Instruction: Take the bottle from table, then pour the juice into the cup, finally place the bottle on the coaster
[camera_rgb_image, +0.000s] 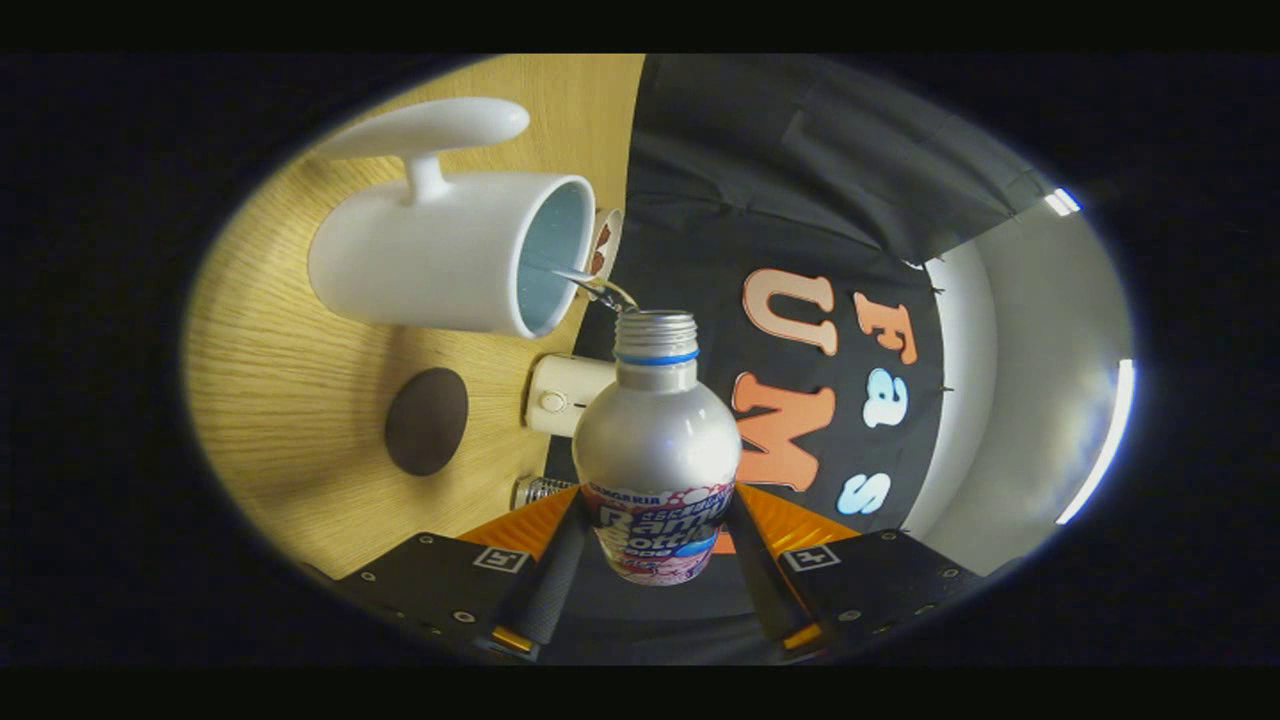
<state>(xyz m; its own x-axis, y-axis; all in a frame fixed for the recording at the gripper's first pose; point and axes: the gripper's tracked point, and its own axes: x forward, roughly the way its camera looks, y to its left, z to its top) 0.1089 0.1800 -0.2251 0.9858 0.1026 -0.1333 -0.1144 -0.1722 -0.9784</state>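
Gripper view: the gripper is clamped on the bottle, both fingers pressing its labelled lower body. The bottle's long axis runs straight ahead along the fingers, and the whole view is rolled over, so it is tipped for pouring. Its open mouth sits just beside the cup rim, and a thin stream crosses from mouth into cup. The coaster lies on the table, near the cup, off to the bottle's side.
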